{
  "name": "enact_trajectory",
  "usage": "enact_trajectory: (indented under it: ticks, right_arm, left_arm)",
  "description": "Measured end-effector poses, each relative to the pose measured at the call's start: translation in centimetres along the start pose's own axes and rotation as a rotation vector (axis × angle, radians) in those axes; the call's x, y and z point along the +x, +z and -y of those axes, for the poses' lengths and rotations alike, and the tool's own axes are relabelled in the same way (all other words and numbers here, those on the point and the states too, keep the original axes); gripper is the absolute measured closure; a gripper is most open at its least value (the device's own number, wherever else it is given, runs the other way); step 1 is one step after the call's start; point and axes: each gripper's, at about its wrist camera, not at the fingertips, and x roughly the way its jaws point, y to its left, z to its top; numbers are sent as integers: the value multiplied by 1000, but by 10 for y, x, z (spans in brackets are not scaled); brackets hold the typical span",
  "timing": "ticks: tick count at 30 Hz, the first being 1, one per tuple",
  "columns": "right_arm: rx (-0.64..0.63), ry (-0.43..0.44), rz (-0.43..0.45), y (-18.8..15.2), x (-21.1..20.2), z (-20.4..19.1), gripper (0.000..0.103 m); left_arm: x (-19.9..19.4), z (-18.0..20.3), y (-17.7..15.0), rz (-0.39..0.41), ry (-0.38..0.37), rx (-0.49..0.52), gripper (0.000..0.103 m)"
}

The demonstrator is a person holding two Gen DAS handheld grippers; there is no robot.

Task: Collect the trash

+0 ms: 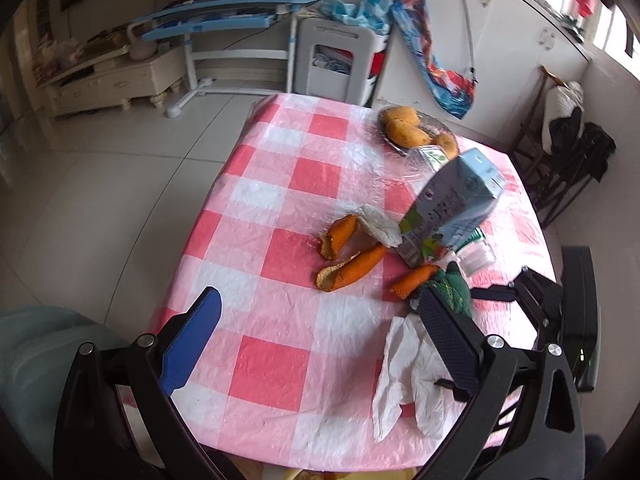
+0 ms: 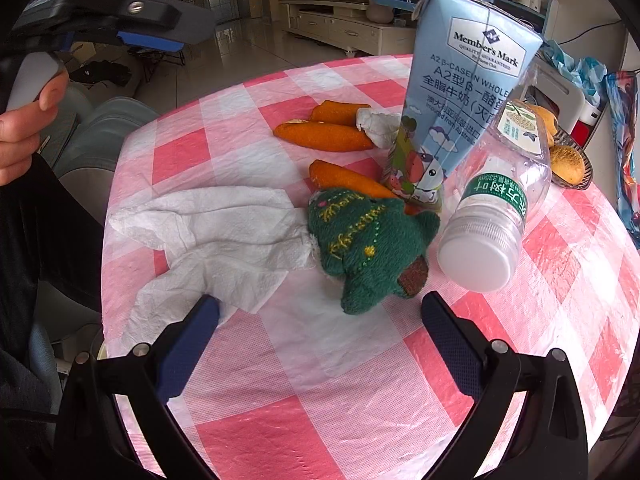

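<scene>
Table (image 2: 340,400) under a pink-and-white checked plastic cover fills both of your wrist views, with the trash gathered toward its middle. In your right wrist view, your right gripper (image 2: 318,320) is spread wide and empty, low over the cloth at 6 o'clock. Just past its fingertips lies a green knitted toy (image 2: 372,244), with a crumpled white tissue (image 2: 216,236) touching it at 9 o'clock. A clear plastic bottle (image 2: 496,216) lies on its side at 3 o'clock of the toy, white cap toward you. A squashed blue milk carton (image 2: 452,92) stands tilted behind the toy, at 12 o'clock. Orange peels (image 2: 328,136) lie at 11 o'clock, beside a smaller tissue wad (image 2: 378,122). A dish of oranges (image 2: 568,164) sits at 2 o'clock, behind the bottle.

In your left wrist view, your left gripper (image 1: 320,312) is also spread wide, holding nothing, above the table's near edge. Its right finger (image 1: 448,340) overlaps the white tissue there. The peels and carton lie at 1 o'clock from it. Your hand (image 2: 28,120) gripping that left tool shows at 9 o'clock in the right view.
</scene>
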Motion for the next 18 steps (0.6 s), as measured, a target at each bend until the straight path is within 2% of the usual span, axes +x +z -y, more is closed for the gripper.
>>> enact_trajectory:
  ticks: [5, 9, 12, 18]
  right_arm:
    - [0, 0, 0, 0, 0, 0, 6]
    - [0, 0, 0, 0, 0, 0, 6]
    - [0, 0, 0, 0, 0, 0, 6]
    - [0, 0, 0, 0, 0, -1, 6]
  left_arm:
    - [-13, 2, 4, 49, 38, 43, 7]
    - [-15, -1, 6, 38, -24, 23, 7]
    - [-12, -5, 7, 38, -15, 10, 7]
    - [-8, -8, 6, 16, -54, -24, 7]
